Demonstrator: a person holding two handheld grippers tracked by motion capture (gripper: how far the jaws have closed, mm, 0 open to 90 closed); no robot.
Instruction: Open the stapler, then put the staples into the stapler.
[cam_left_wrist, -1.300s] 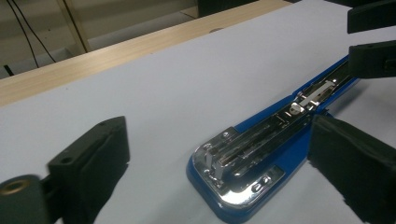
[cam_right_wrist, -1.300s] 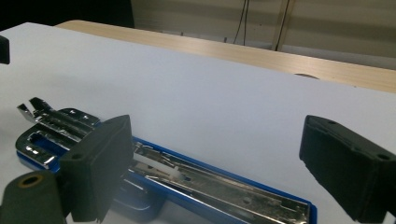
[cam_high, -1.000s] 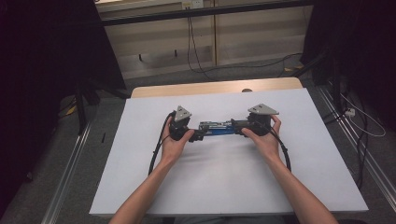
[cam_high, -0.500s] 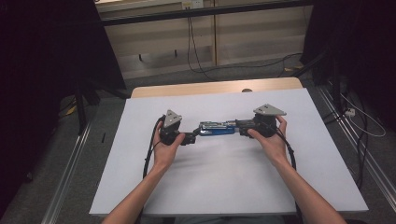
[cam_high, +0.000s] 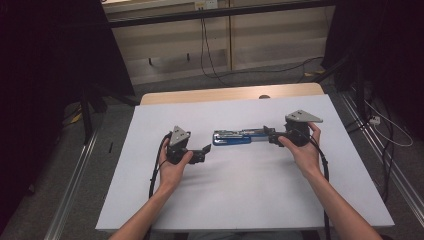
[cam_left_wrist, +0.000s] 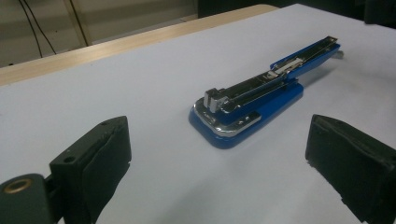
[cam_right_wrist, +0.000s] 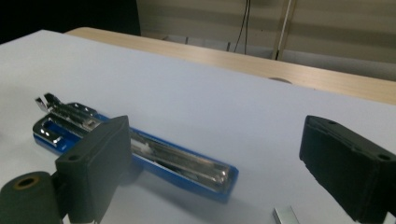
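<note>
A blue stapler lies flat near the middle of the white desk, its top swung open so the chrome magazine is exposed along its length. In the right gripper view a small silvery strip, probably staples, rests on the desk just beside the stapler's near end.

The left hand-held gripper sits to the stapler's left, apart from it, jaws spread wide with nothing between them. The right hand-held gripper is at the stapler's right end, jaws also wide apart and empty; whether it touches the stapler I cannot tell.

The risks, as I judge them: the smooth, slim body may skid across the desk if one jaw meets it first, and a careless nudge could snap the open top shut or scatter the loose strip.
</note>
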